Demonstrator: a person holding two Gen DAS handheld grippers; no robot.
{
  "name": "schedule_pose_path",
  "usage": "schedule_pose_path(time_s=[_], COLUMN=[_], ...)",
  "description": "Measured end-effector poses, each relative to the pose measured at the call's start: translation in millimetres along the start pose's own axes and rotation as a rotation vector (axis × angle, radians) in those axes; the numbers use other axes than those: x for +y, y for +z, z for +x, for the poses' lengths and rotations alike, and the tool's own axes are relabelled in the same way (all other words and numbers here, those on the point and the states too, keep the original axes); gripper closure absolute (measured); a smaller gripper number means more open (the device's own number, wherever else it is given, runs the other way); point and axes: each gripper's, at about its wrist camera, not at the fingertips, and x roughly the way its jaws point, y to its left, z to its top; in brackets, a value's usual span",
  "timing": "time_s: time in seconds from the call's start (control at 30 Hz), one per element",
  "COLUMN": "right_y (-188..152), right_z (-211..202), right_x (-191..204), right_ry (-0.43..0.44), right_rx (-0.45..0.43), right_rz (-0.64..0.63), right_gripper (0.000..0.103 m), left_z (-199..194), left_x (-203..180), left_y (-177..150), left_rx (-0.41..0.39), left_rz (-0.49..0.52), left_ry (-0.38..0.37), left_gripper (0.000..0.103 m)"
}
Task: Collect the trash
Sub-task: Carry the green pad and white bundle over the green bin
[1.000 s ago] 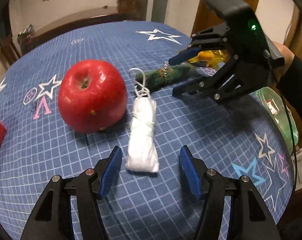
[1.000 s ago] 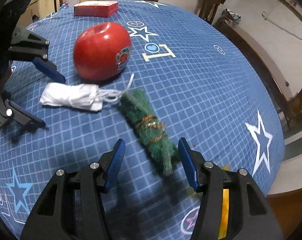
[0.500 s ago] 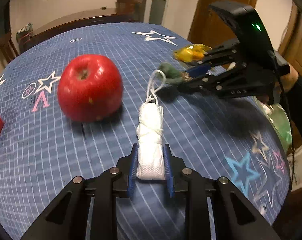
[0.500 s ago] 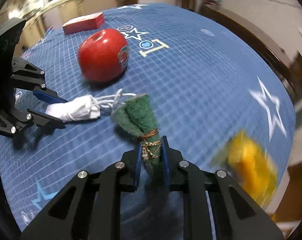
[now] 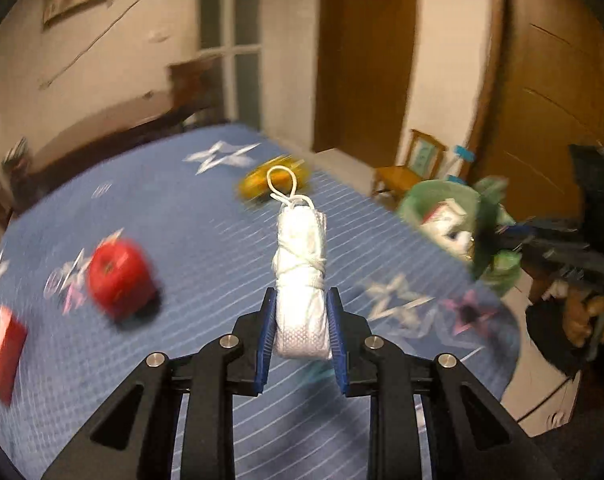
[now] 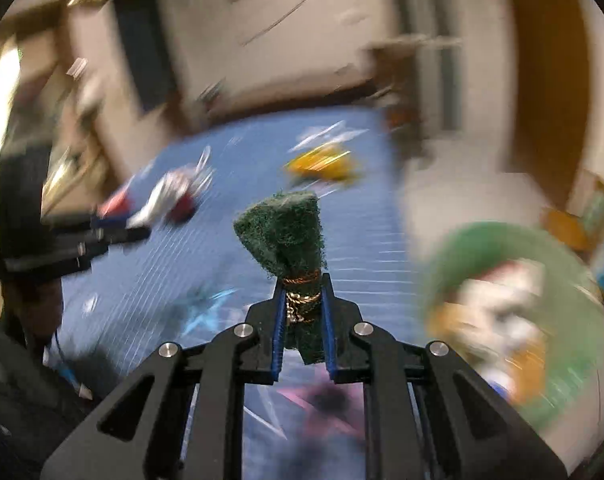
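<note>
Carrying two pieces of trash at once, you have both tongs loaded. Your left tongs [image 5: 301,344] are pinching the white tied bundle [image 5: 301,280] near its lower end, so most of it stands up above the pads, clear of the table [image 5: 206,240], with its string loop [image 5: 282,182] free at the top. Your right tongs [image 6: 304,332] are pressed tight on the green scrub pad [image 6: 288,232] at its wire-bound waist; the jaws on both sides have just been closing, each with its item between them.

The green bin [image 6: 518,320] sits off the table edge to the right, already holding scraps.

Risks, as judged from here:
- White bundle is gripped low and stands tall; a fast swing could lever it out of the pads.
- String loop could snag the right tongs near the bin.
- Both tongs heading for one bin opening may collide; the right view is heavily blurred, so aim is uncertain.
- Releasing short of the rim drops trash on the floor.

Remaining on the table: yellow wrapper [image 5: 276,178], red apple [image 5: 120,278], red box [image 5: 2,354].
</note>
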Motion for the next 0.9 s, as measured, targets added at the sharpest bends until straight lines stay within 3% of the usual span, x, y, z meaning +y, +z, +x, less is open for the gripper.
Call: schedule_pose_path(time_s=[0.1, 0.23, 0.33, 0.57, 0.63, 0.9], right_y=[-7.0, -13.0, -13.6, 1.3, 2.3, -0.9], right_z=[-72.8, -143.6, -163.6, -146.8, -139.0, -100.4], right_x=[-27.0, -36.9, -39.6, -77.3, -83.0, -107.0], right_ry=[-0.212, -0.444, -0.518, -0.562, -0.551, -0.519], right_rx=[-0.164, -0.303, -0.332, -0.282, -0.262, -0.173], right_rz=[0.102, 0.124, 0.130, 0.185, 0.205, 0.259], right_gripper=[0.089, 0.089, 0.089, 0.089, 0.089, 0.089], left_z=[-0.9, -5.7, -0.4, 24.3, 36.6, 109.1], left_x=[-48.4, -112.8, -152.2, -226.0, -239.5, -259.3], left_y=[18.2, 50.5, 75.1, 130.2, 139.2, 142.5], left_rx=[-0.040, -0.124, -0.160, -0.221, -0.251, -0.128], left_rz=[0.095, 0.193, 0.240, 0.300, 0.320, 0.297], left_ry=[-0.049, -0.125, -0.185, -0.248, -0.226, -0.203], left_gripper=[0.077, 0.077, 0.077, 0.077, 0.077, 0.077])
